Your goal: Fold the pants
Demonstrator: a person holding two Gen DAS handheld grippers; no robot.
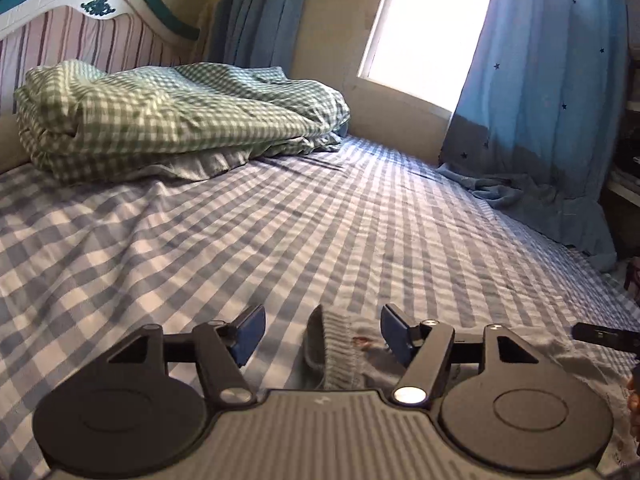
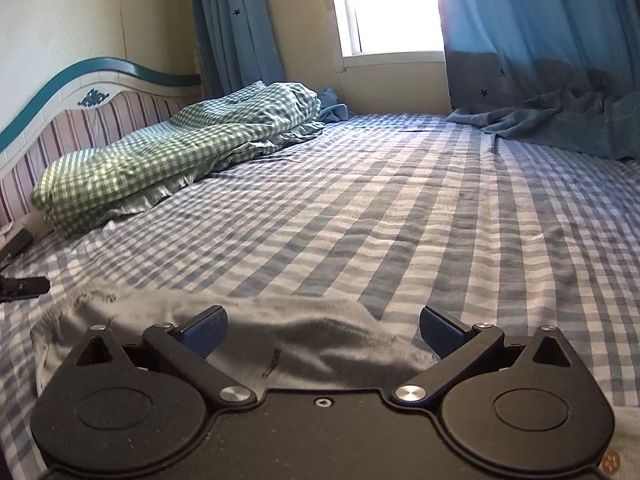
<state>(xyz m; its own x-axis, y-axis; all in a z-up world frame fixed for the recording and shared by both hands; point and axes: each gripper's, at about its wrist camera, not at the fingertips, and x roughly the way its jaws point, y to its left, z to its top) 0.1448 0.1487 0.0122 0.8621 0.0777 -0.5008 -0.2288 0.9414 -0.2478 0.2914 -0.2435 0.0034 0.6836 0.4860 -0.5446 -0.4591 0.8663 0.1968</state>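
Observation:
The grey pants (image 2: 304, 340) lie flat on the blue checked bed sheet (image 2: 400, 220), their edge just past my right gripper (image 2: 322, 330). That gripper is open, its blue-padded fingers spread wide over the cloth, touching nothing. In the left wrist view the pants' ribbed waistband corner (image 1: 340, 344) stands up between the fingers of my left gripper (image 1: 322, 334), which is open around it, not closed. A small reddish mark shows on the waistband. The tip of the other gripper (image 1: 604, 336) shows at the right edge.
A folded green checked quilt (image 1: 160, 116) lies at the head of the bed by the striped headboard (image 1: 80, 36). Blue star curtains (image 1: 540, 100) hang by the bright window and drape onto the bed's far side. A dark object (image 2: 16, 242) lies at the left.

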